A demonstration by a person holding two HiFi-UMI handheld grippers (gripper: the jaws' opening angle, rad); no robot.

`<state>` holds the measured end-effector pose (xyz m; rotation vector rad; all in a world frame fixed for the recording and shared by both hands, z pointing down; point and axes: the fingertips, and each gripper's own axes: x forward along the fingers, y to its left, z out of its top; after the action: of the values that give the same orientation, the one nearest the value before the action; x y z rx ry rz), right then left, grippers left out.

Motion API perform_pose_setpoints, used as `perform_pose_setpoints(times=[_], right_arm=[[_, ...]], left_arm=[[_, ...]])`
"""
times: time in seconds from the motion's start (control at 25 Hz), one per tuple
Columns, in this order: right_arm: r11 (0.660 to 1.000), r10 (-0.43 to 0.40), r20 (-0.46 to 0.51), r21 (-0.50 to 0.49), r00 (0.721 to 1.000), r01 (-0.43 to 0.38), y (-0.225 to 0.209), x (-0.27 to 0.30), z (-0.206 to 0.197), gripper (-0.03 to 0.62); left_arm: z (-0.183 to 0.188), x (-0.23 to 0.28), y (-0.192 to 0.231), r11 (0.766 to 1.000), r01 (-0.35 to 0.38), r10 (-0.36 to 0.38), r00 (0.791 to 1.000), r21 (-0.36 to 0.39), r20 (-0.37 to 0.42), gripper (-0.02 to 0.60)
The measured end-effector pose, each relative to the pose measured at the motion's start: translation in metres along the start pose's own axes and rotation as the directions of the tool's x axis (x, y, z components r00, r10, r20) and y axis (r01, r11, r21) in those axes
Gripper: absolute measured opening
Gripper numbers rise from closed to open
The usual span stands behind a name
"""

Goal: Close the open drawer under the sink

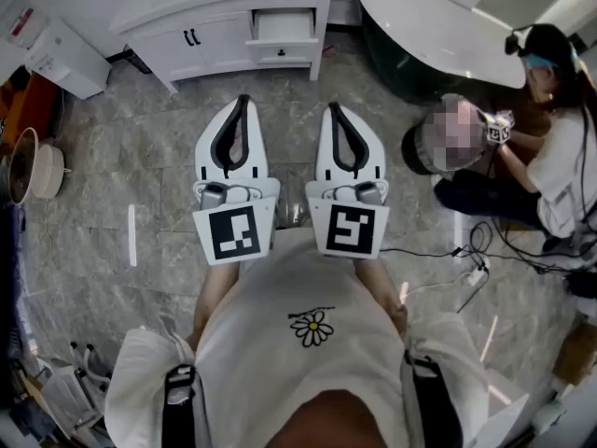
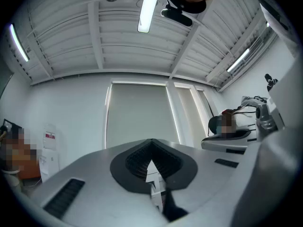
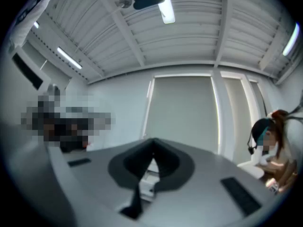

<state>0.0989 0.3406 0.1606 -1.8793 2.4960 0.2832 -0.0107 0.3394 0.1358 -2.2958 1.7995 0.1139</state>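
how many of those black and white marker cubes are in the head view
2. One marker cube sits on the left tongs, the other on the right tongs, side by side in front of the person. None seems hidden.

Left gripper (image 1: 243,101), right gripper (image 1: 333,110) — jaws together (empty), side by side.

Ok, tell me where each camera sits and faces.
Head view: on the person's head, facing steeply down at the floor and open drawer; torso, left gripper and right gripper show.
Left gripper view: rides that gripper, facing slightly upward at blind and ceiling; its shut jaws show.
Right gripper view: likewise; shut jaws show.
Shared: the blind, in both gripper views.
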Motion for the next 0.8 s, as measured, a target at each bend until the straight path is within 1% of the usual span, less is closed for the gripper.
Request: perform_pose_setpoints(times=[0.24,0.4,0.52,0.64,0.8], right_arm=[[1.000,0.000,-0.014,0.012,1.000,0.000,-0.001,0.006,-0.008,0.029],[1.000,0.009,-0.018,0.015,1.000,-0.009,-0.001,0.010,-0.010,0.029],[0.999,0.009,-0.026,0.041,1.000,-0.008,-0.007,0.015,-0.014,0.029],[0.997,0.011,-0.038,0.070,0.999,-0.008,-0.015,0.021,-0.023,0.029],[0.998,0.019,-0.073,0.062,0.997,-0.014,-0.021,0.028,-0.035,0.029]], left_arm=[[-0.005,0.005,0.003,1.000,-0.004,0.004,1.000,-0.006,0.000,0.020],[-0.010,0.009,0.006,1.000,-0.012,0.012,1.000,-0.014,-0.013,0.020],[-0.012,0.016,0.004,1.000,-0.014,0.014,1.000,-0.015,-0.022,0.020],[-0.019,0.023,0.000,1.000,-0.015,0.015,0.999,-0.012,-0.039,0.020],[-0.033,0.031,-0.001,1.000,-0.023,0.022,0.997,-0.012,-0.071,0.020]])
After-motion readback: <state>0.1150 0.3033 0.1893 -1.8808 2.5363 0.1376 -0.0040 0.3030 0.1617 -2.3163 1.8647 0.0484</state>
